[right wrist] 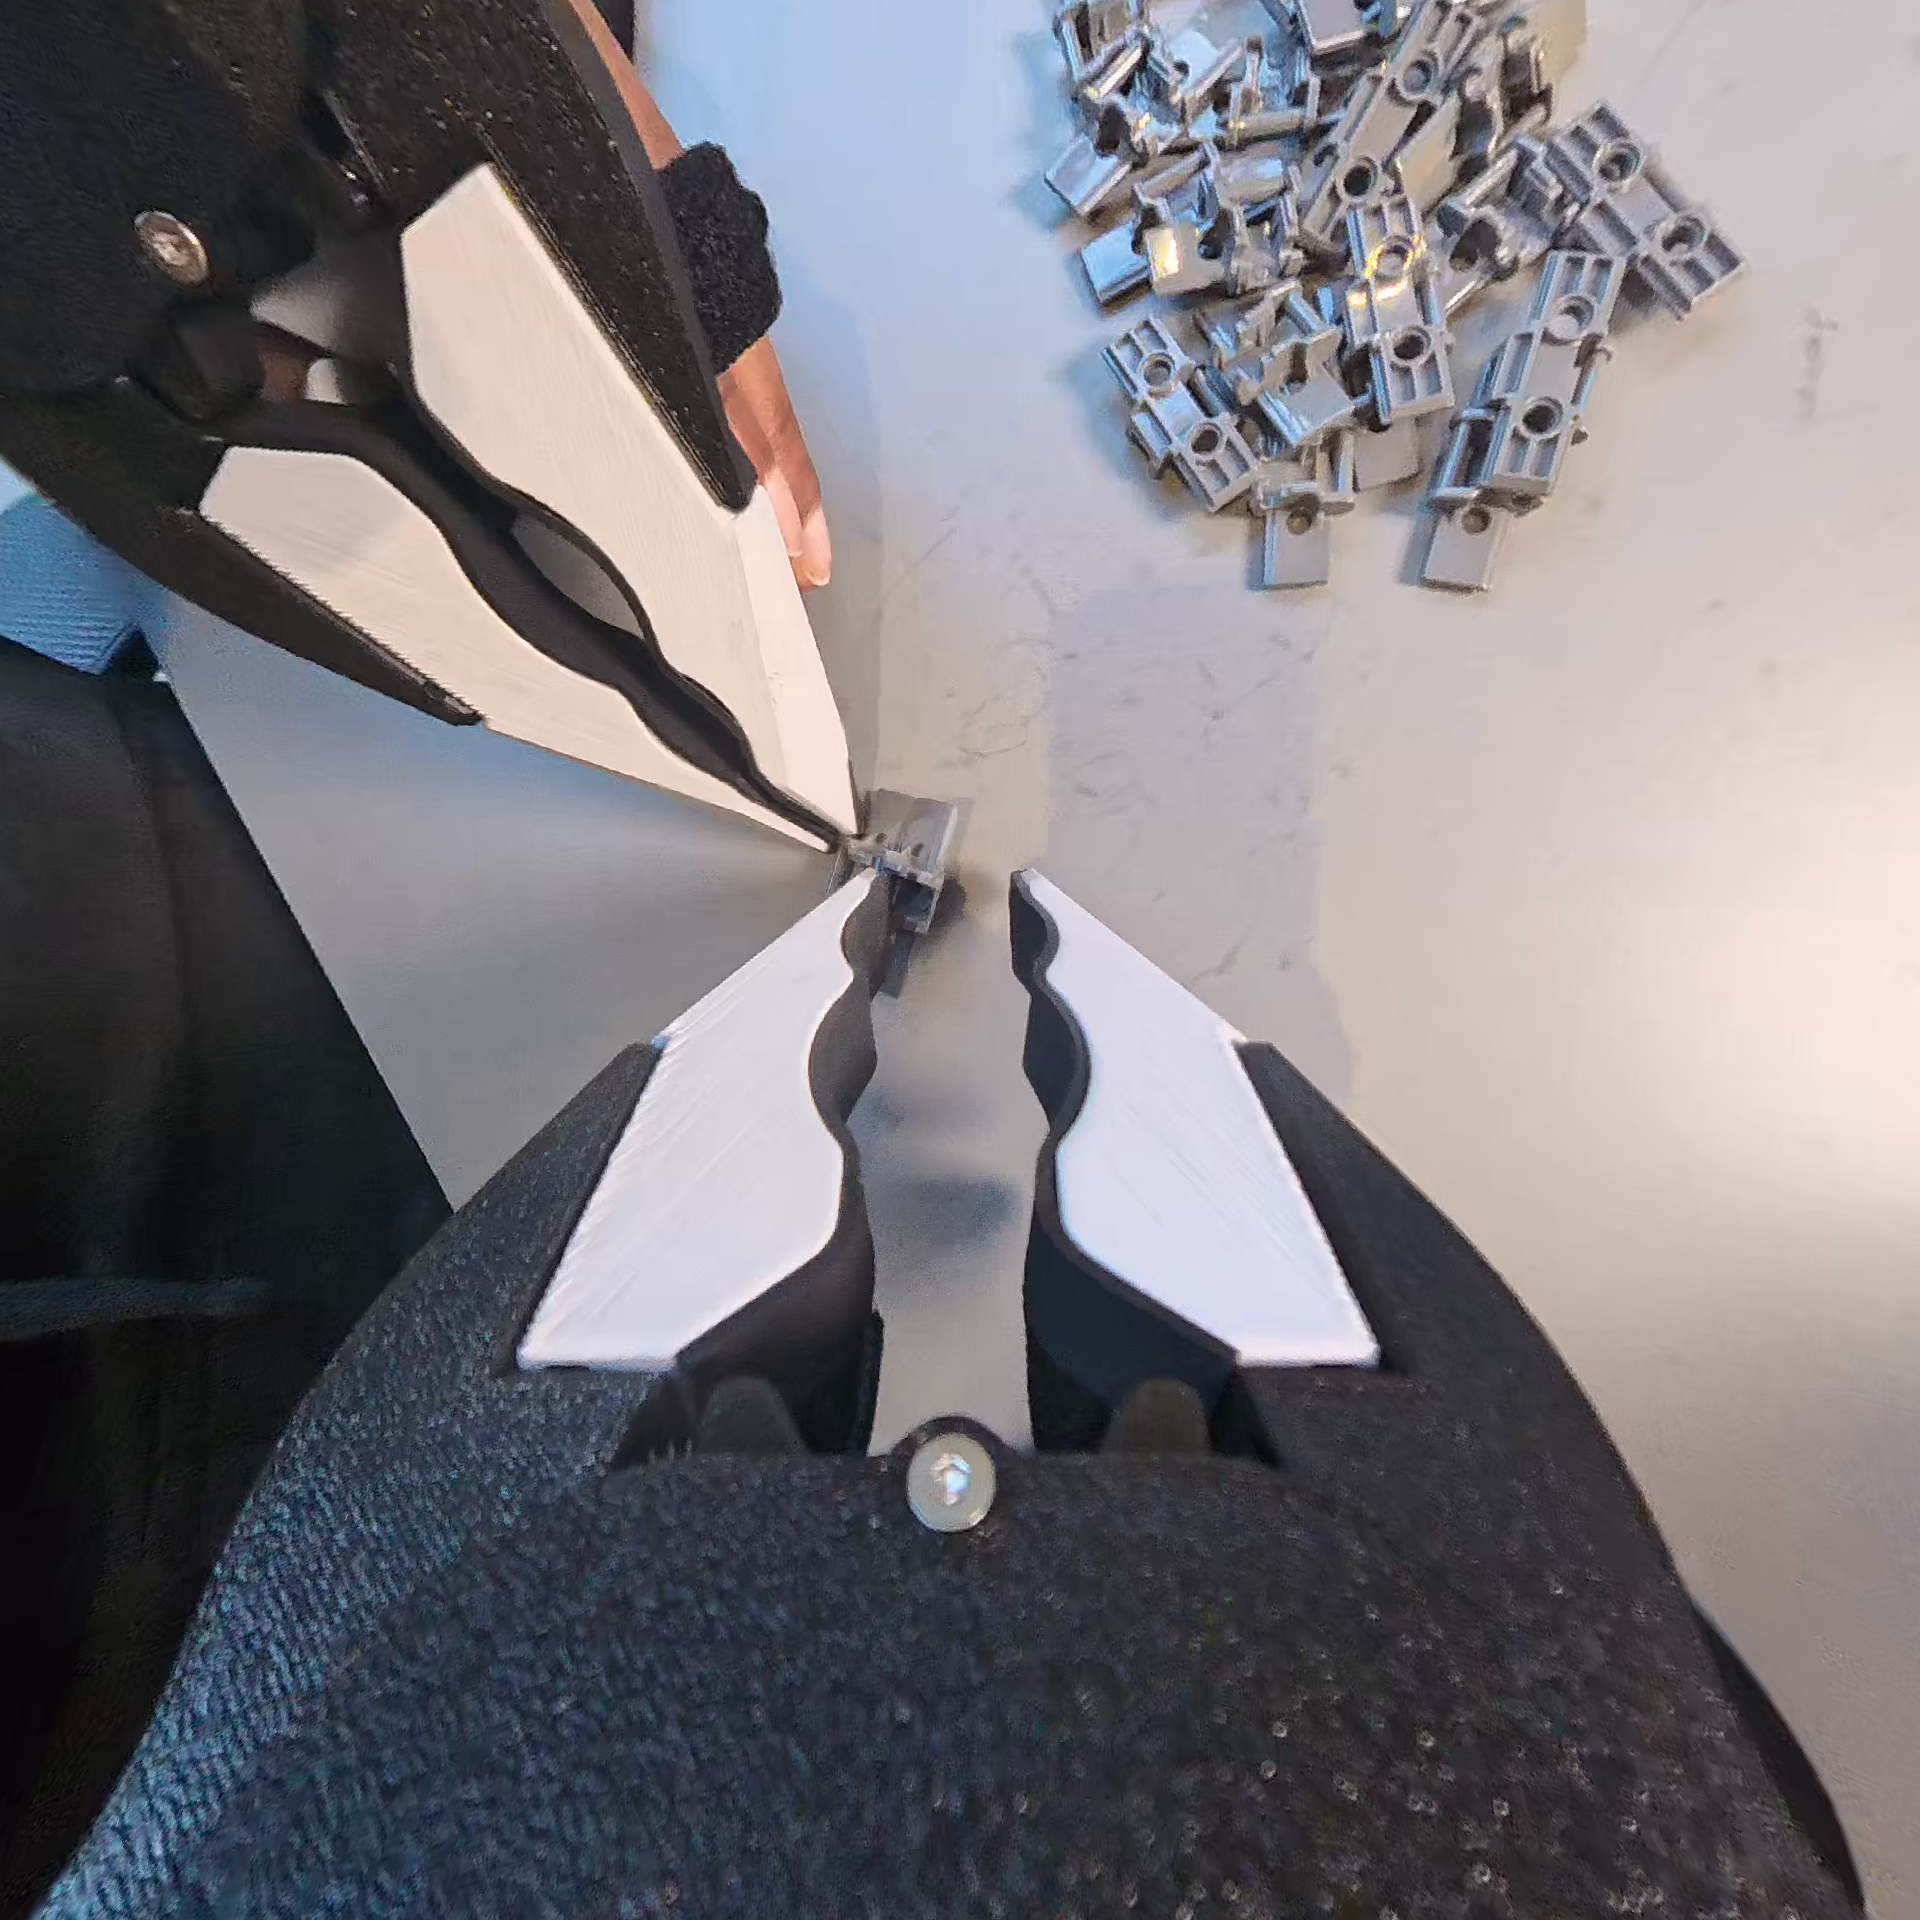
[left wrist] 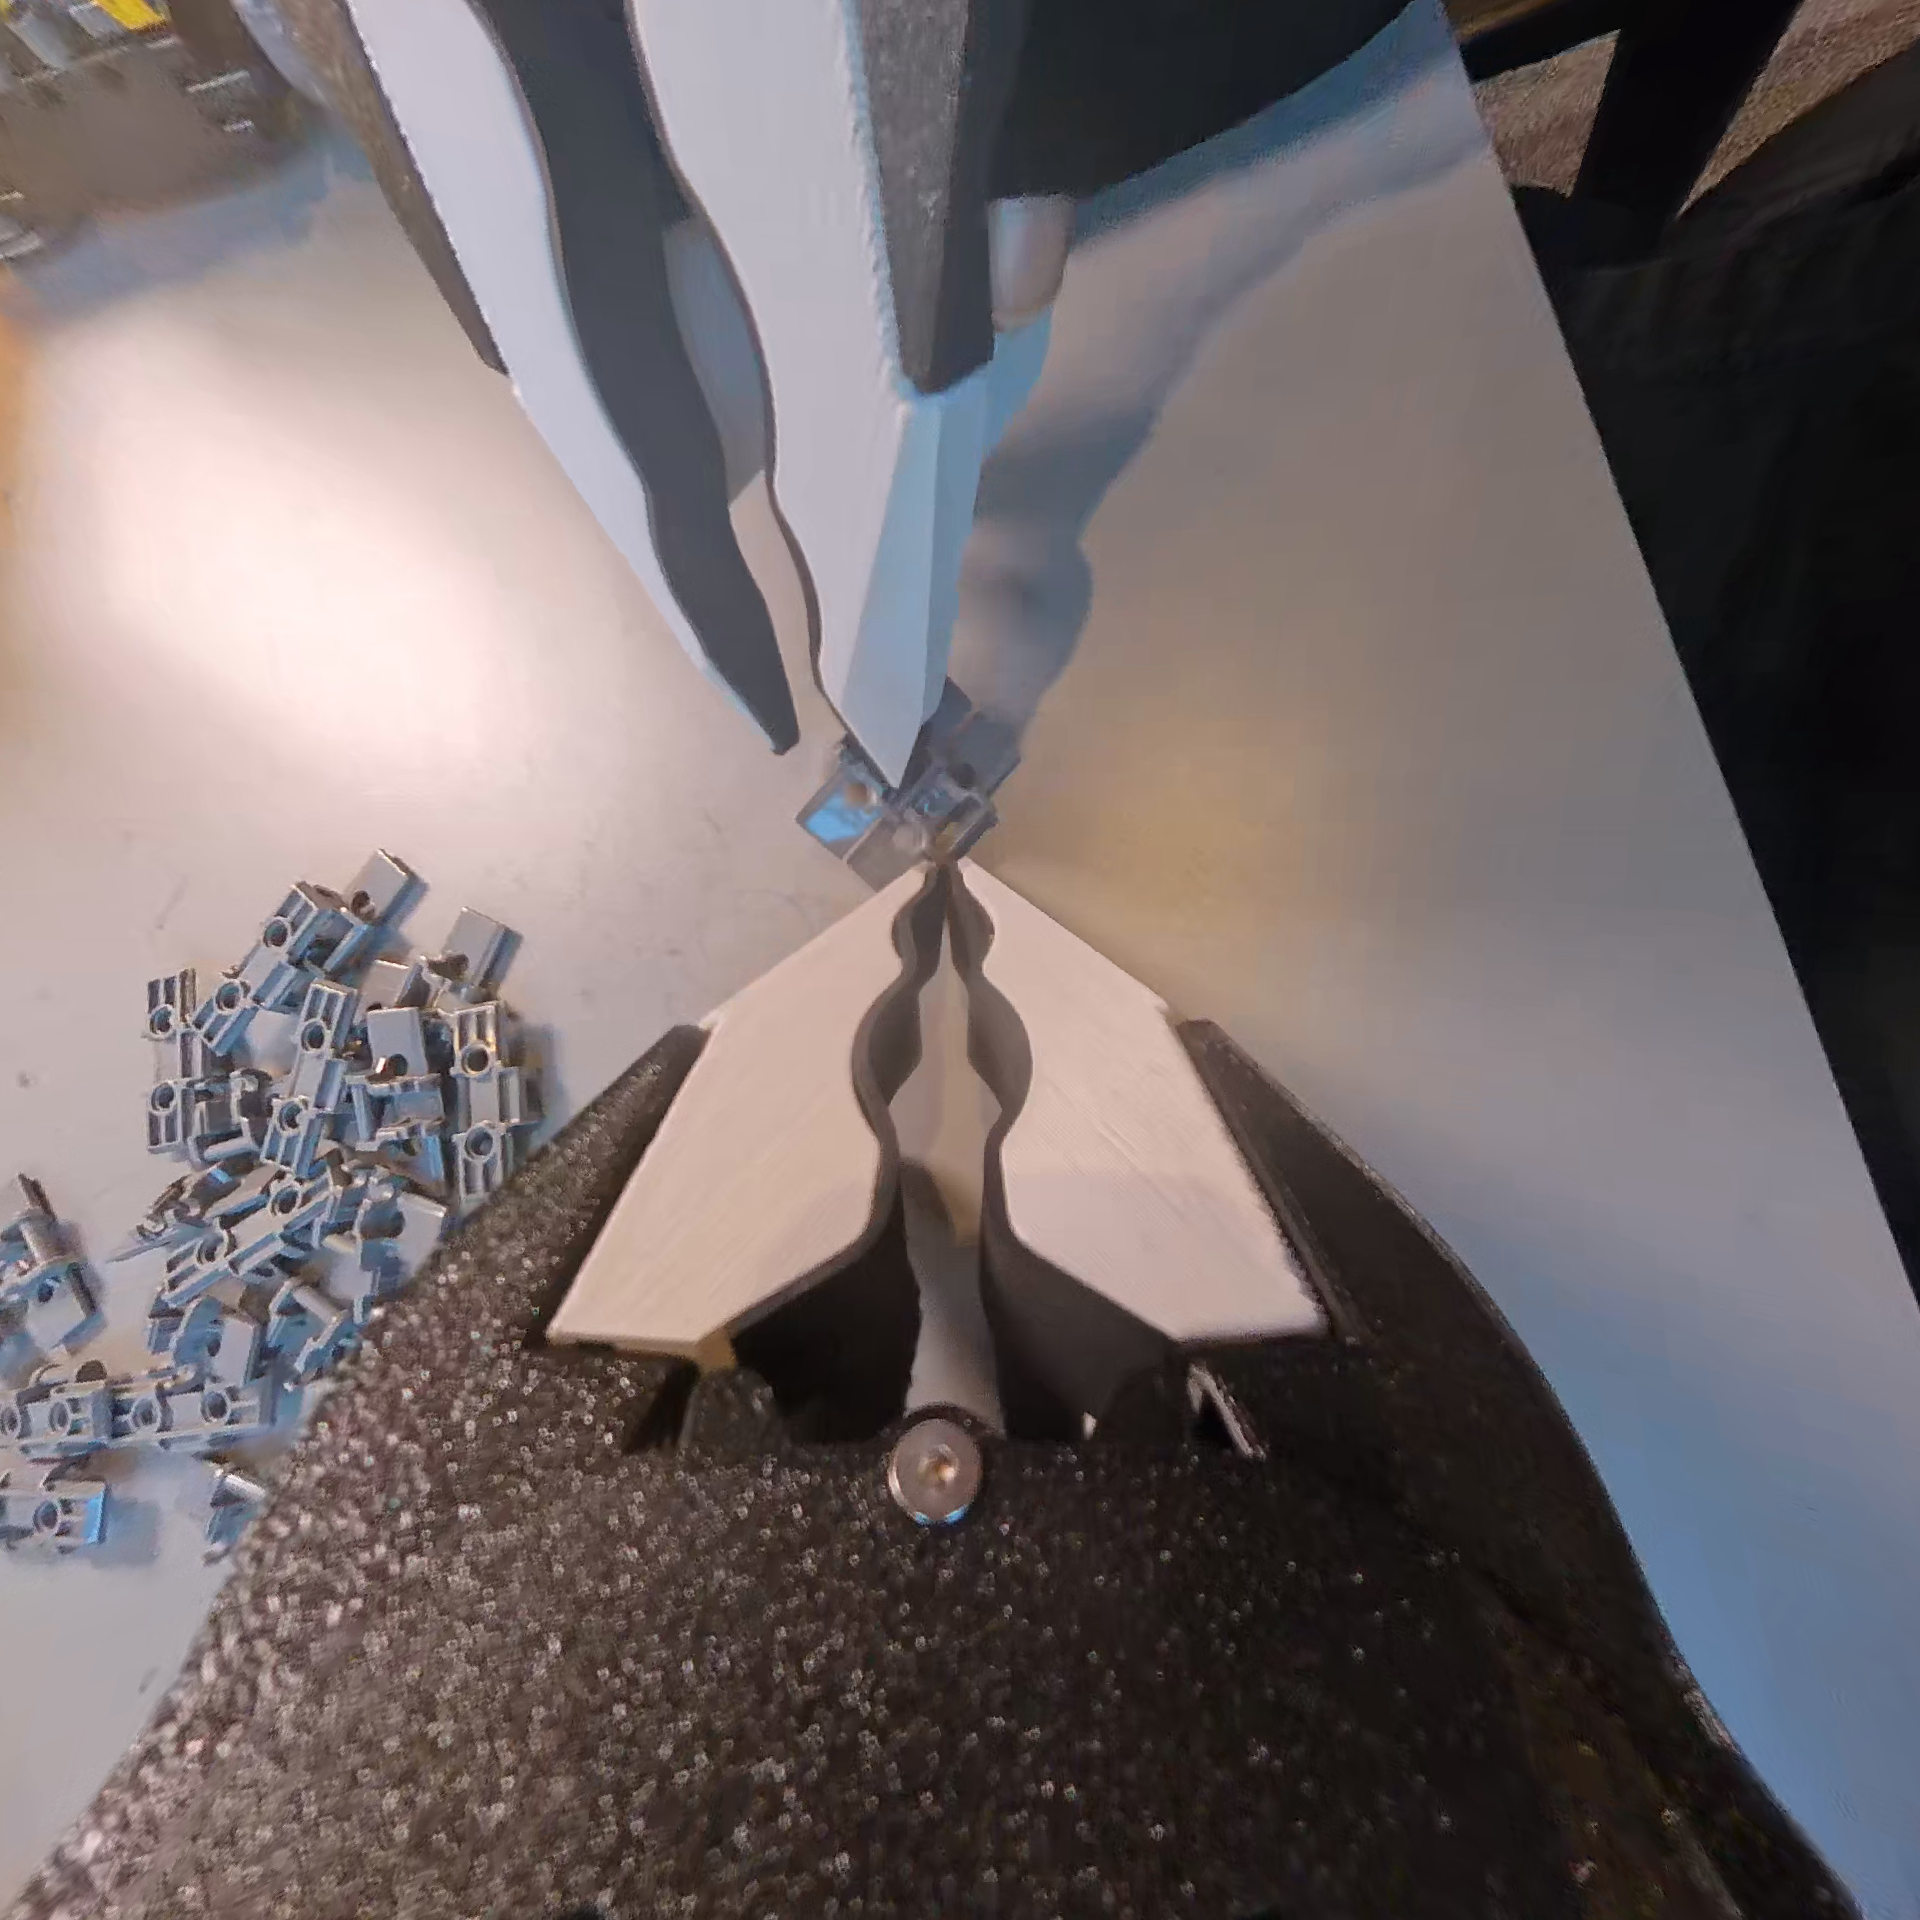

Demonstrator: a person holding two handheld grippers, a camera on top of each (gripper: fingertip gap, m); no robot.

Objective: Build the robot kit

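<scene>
We find the left gripper [left wrist: 940, 868], jaws together, clamped on a small grey plastic part [right wrist: 906, 842] near the tabletop [right wrist: 1455, 935] edge closest to the person. The right gripper [right wrist: 940, 883] has jaws apart; its left fingertip touches that part. A heap of like grey parts [right wrist: 1371, 260] lies well apart, farther in.

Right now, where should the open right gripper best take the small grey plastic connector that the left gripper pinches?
Probably the small grey plastic connector by its free blocky end, across the flat parallel faces. The right gripper comes from opposite the left gripper, whose tips cover the other edge.
</scene>
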